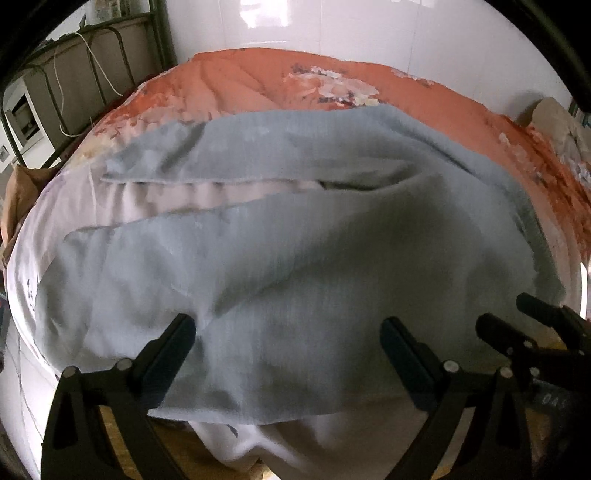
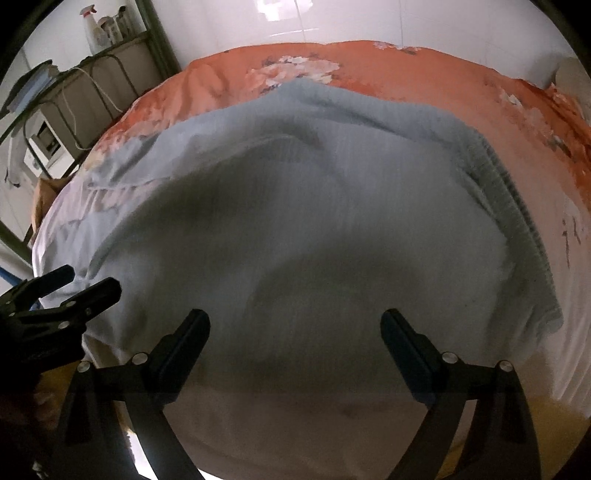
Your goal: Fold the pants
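Note:
Light grey-blue pants (image 1: 295,229) lie spread flat on the bed, both legs running to the left with a strip of sheet between them. Their ribbed elastic waistband (image 2: 517,210) shows at the right in the right wrist view. My left gripper (image 1: 288,326) hovers open above the near leg, with nothing between its fingers. My right gripper (image 2: 295,321) is open over the seat of the pants (image 2: 314,221), its pads off the cloth. Each gripper shows in the other's view: the right gripper (image 1: 504,310) at the right edge, the left gripper (image 2: 92,280) at the left edge.
The bed has an orange floral quilt (image 1: 258,77) at the back and a pale sheet (image 1: 221,192) under the pants. A dark metal rack (image 1: 92,55) with a white cable stands at the left. A spray bottle (image 2: 90,22) sits on it. White tiled wall behind.

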Tool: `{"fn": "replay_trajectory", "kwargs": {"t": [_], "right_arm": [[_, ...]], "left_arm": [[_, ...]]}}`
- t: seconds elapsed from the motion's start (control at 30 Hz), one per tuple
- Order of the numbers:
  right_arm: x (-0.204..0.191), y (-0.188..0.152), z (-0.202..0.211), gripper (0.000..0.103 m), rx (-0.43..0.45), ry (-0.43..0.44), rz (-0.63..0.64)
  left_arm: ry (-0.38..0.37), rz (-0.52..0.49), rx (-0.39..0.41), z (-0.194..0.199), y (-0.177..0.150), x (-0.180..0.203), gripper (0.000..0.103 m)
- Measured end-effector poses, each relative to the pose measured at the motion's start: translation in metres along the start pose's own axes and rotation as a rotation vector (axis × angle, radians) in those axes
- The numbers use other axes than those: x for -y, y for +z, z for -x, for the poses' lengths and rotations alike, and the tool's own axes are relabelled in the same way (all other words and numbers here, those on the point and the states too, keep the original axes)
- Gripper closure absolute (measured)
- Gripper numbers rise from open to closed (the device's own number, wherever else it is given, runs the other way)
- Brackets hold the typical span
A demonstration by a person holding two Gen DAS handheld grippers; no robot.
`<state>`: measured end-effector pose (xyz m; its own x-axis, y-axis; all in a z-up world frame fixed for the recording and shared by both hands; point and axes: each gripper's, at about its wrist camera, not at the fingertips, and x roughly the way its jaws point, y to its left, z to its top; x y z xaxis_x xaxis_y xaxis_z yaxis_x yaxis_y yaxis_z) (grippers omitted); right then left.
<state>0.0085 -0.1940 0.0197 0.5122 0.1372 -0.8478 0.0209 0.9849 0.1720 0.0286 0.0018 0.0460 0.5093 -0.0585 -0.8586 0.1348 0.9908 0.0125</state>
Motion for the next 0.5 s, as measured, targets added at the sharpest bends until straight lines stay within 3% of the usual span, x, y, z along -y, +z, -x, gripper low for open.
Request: {"fn": "replay_trajectory", "kwargs": {"t": [0.23, 0.5], "right_arm": [[0.019, 0.014, 0.007, 0.008, 0.012, -0.009, -0.013], [0.055, 0.030, 0.020, 0.008, 0.035, -0.044, -0.047]], "left_arm": [[-0.007, -0.039, 0.019, -0.002, 0.018, 0.009, 0.001], [-0.025, 0.015, 0.021, -0.010, 0.046, -0.001, 0.001]]}}
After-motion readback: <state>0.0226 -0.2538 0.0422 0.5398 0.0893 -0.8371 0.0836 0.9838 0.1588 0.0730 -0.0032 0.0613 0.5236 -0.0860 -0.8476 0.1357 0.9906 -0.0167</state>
